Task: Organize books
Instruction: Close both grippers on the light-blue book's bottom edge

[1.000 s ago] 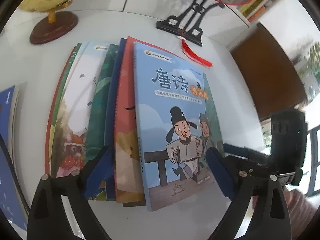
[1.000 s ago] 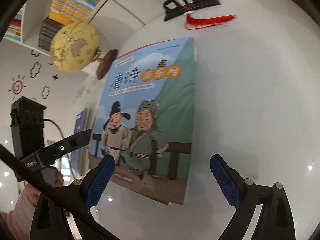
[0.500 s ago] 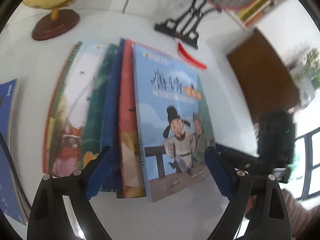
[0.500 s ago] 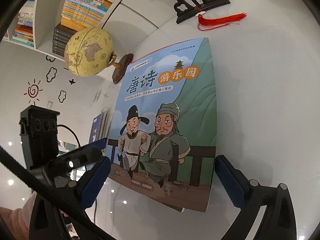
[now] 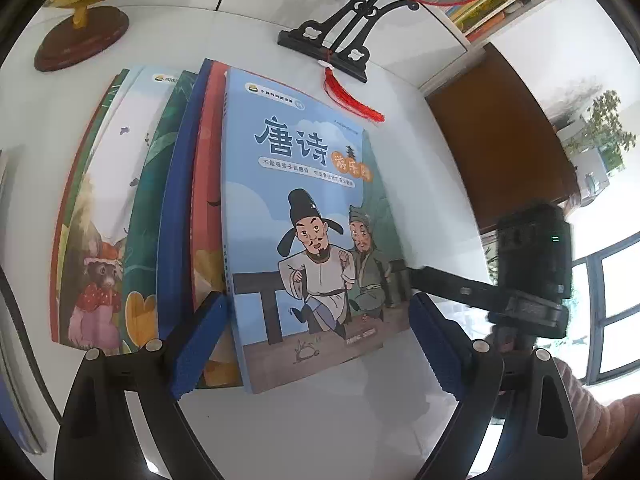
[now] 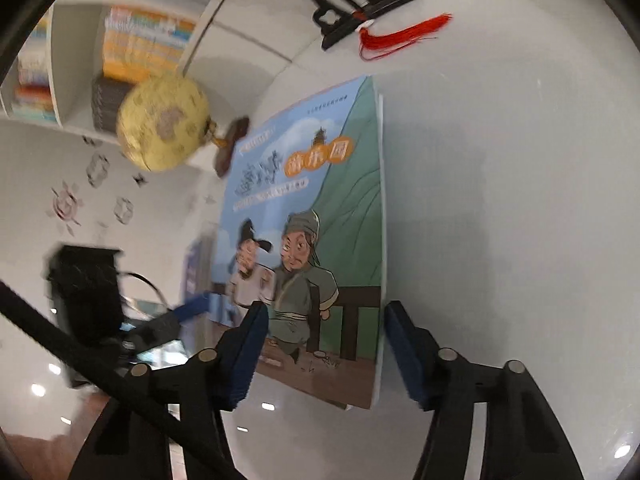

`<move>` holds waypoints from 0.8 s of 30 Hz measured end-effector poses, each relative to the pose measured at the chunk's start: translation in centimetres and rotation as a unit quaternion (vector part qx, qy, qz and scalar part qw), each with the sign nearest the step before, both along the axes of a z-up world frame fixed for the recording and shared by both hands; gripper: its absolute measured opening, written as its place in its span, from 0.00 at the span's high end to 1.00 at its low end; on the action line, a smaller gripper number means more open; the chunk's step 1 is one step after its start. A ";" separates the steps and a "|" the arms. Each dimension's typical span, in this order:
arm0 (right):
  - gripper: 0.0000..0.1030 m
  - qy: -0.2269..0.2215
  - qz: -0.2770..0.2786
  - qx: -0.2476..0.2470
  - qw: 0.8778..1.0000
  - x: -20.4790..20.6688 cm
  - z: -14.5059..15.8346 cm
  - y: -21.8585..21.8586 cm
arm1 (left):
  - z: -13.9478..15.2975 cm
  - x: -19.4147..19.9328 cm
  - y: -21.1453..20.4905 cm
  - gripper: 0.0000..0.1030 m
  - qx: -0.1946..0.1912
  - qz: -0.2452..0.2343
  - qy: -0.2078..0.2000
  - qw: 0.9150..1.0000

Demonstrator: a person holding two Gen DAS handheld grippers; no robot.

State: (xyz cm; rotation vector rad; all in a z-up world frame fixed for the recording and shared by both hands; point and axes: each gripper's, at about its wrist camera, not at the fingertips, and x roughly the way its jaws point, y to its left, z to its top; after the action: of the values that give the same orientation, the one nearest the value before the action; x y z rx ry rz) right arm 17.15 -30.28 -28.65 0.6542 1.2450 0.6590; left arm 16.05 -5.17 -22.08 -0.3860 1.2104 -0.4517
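Observation:
Several picture books point(image 5: 120, 216) lie fanned on the white table point(image 5: 320, 432). On top is a light blue book point(image 5: 308, 224) with two cartoon men on its cover. My left gripper point(image 5: 316, 344) is open, its blue pads either side of that book's near edge. In the right wrist view the same blue book point(image 6: 320, 208) fills the middle. My right gripper point(image 6: 324, 352) is closing over its near right corner. One pad hangs over the cover and the other sits just off the right edge, neither pressing. The right gripper's body point(image 5: 532, 276) shows at the book's right.
A yellow globe point(image 6: 164, 124) on a wooden base point(image 5: 80, 36) stands at the back left. A black ornament stand point(image 5: 332, 40) with a red tassel point(image 5: 352, 96) is behind the books. Shelves of books point(image 6: 140, 40) line the wall. Another blue book point(image 5: 12, 408) lies far left.
The right gripper's jaws have narrowed and come in over the blue book's near right corner, and its view has rolled. The left gripper has barely moved.

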 end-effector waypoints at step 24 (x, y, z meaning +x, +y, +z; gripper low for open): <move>0.64 -0.039 0.026 -0.085 0.995 -0.9 0.5 -0.6 | 0.9 1.8 -0.6 0.37 -0.056 -0.022 0.010 0.998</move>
State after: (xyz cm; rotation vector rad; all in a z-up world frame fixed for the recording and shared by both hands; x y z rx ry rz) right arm 16.21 -30.86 -28.17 0.4523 1.2339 0.6084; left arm 17.82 -5.74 -21.22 -0.4606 1.2175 -0.5558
